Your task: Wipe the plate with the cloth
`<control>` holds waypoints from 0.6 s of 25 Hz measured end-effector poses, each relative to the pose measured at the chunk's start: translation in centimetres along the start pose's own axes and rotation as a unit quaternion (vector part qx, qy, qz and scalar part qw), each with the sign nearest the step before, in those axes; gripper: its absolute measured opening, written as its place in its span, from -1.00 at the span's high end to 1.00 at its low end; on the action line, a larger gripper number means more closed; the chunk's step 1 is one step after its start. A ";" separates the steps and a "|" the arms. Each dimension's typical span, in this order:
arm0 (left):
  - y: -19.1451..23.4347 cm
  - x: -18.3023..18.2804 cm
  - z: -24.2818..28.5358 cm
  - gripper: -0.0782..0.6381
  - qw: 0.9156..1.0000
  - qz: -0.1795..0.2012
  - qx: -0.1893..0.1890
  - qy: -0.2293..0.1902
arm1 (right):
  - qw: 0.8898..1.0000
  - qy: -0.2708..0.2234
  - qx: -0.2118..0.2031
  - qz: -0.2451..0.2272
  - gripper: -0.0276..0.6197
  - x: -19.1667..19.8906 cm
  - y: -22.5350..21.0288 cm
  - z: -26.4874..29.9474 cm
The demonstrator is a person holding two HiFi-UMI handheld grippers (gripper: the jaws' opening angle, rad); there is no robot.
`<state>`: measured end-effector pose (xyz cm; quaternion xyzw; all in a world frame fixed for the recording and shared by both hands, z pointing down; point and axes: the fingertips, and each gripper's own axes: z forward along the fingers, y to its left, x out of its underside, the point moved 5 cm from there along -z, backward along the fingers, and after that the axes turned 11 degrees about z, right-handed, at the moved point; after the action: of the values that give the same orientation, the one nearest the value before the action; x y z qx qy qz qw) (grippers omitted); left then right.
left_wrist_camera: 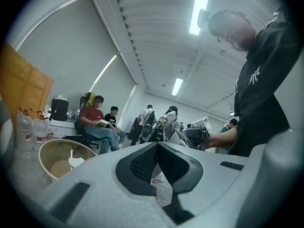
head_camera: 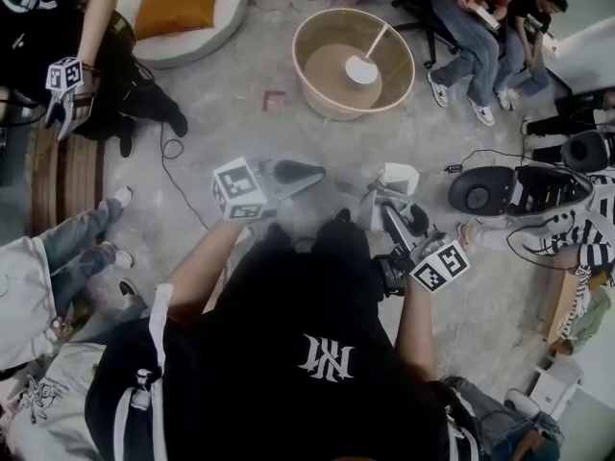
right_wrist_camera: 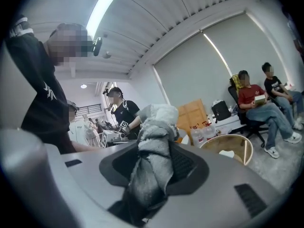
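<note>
Bunching between the right gripper's (right_wrist_camera: 156, 148) clamped jaws sits the cloth (right_wrist_camera: 153, 125); left gripper's (left_wrist_camera: 157, 147) meet.

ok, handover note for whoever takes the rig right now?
Left gripper: shut, empty, level.
Right gripper: shut on the crumpled grey cloth.
Small white plate: lying in the round light-wood tub ahead, clear of both grippers.
Done: cloth in grip.
To do: reach the plate, wipe it.
</note>
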<state>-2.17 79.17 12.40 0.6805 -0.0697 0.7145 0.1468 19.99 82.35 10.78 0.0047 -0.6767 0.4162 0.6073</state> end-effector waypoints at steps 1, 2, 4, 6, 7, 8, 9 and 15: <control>1.3 0.4 0.2 0.76 1.000 -0.005 -0.003 0.002 | 1.000 0.001 0.003 0.007 0.45 -0.1 -1.2 0.7; 2.8 0.8 0.5 0.76 1.000 -0.009 -0.006 0.003 | 1.000 0.002 0.005 0.012 0.45 -0.2 -2.5 1.5; 5.8 1.1 0.7 0.76 1.000 -0.015 -0.016 0.005 | 1.000 0.008 0.006 0.019 0.46 -0.8 -5.2 3.8; 9.3 1.0 0.5 0.76 0.999 -0.018 -0.032 0.010 | 1.000 0.016 0.000 0.019 0.46 -2.0 -7.8 7.2; 11.2 0.9 0.5 0.76 0.999 -0.020 -0.038 0.012 | 1.000 0.018 -0.003 0.017 0.45 -2.9 -9.3 9.0; 13.2 0.7 0.8 0.76 0.999 -0.022 -0.041 0.012 | 1.000 0.019 -0.006 0.012 0.45 -4.0 -10.9 10.7; 15.1 0.5 1.4 0.76 0.999 -0.023 -0.042 0.011 | 1.000 0.019 -0.007 0.004 0.45 -5.3 -12.7 12.3; 27.5 -0.2 9.4 0.76 0.997 -0.028 -0.062 0.024 | 1.000 0.011 -0.003 -0.027 0.46 -13.7 -25.1 17.6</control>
<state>-1.58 50.28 15.52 0.6547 -0.0912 0.7204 0.2099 22.06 49.13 14.94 0.0168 -0.6710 0.3976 0.6255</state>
